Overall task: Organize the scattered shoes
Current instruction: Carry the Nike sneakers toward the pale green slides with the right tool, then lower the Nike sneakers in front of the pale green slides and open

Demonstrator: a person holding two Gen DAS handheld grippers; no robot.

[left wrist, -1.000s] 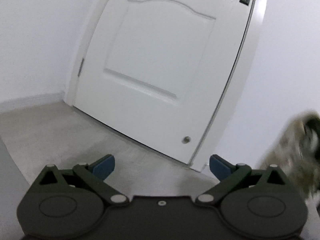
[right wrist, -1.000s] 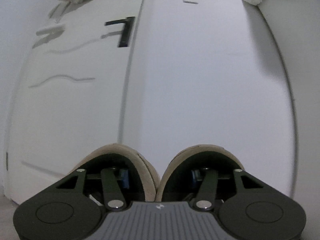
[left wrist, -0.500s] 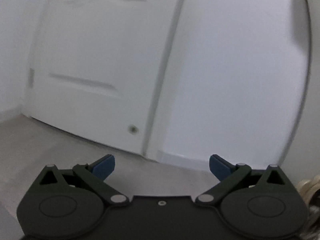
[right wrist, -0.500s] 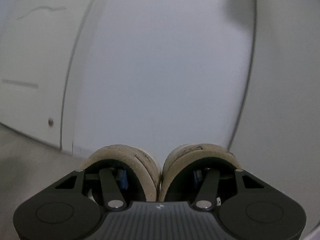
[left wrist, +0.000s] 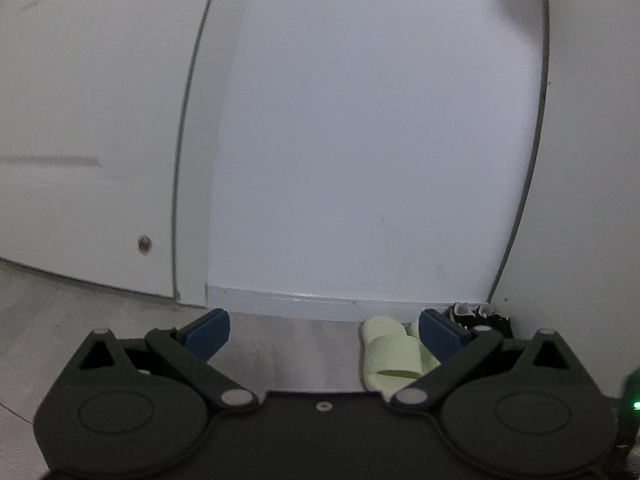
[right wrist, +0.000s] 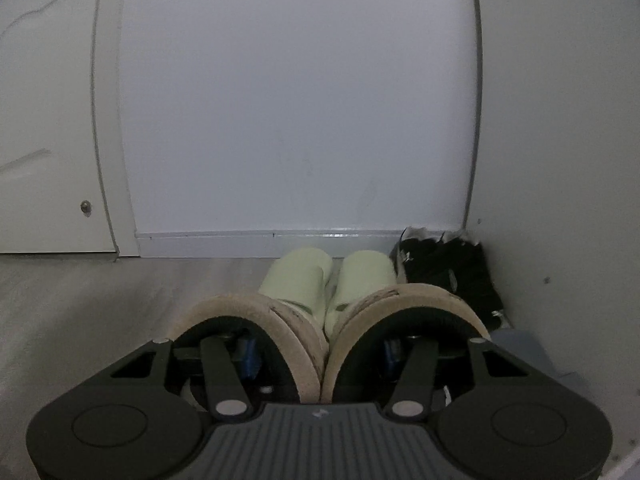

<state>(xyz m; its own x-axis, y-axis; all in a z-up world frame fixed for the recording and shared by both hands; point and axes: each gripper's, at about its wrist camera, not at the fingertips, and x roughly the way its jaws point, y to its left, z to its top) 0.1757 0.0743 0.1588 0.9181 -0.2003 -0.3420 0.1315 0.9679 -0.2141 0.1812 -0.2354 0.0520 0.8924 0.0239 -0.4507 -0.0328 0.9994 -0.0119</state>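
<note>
Both views have swung right and down since a second ago: door handle gone from sight, wall corner and floor now in frame, with shoes lined along the baseboard (right wrist: pixel 256 236).

Right gripper (right wrist: pixel 320 354) carries a pair of beige-soled shoes (right wrist: pixel 288 336), one finger tucked inside each shoe's opening, inner walls pinched together between them; the pair hangs low in front of the row. Left gripper (left wrist: pixel 322 332) spread wide, blue pads (left wrist: pixel 208 330) holding nothing.

Row at the wall: black sneakers (right wrist: pixel 448 276) jammed in the corner, pale green slides (right wrist: pixel 328 276) just beside them, toes to the baseboard. Bare floor (right wrist: pixel 120 288) left of the slides, which looks like the free slot.

Judgement: pair is being brought to the row. To do it well, shift left of the slides, keep the toes square to the wall, set the soles flat, then release without dragging the slides.

Materials: slides are smooth moulded foam with a rounded strap; beige soles are thick, scuffed rubber with cracks at the edge; sneakers look like soft fabric with white trim. Floor is grey, matte, faintly grained; white panelled door (left wrist: pixel 80 120) at left.
</note>
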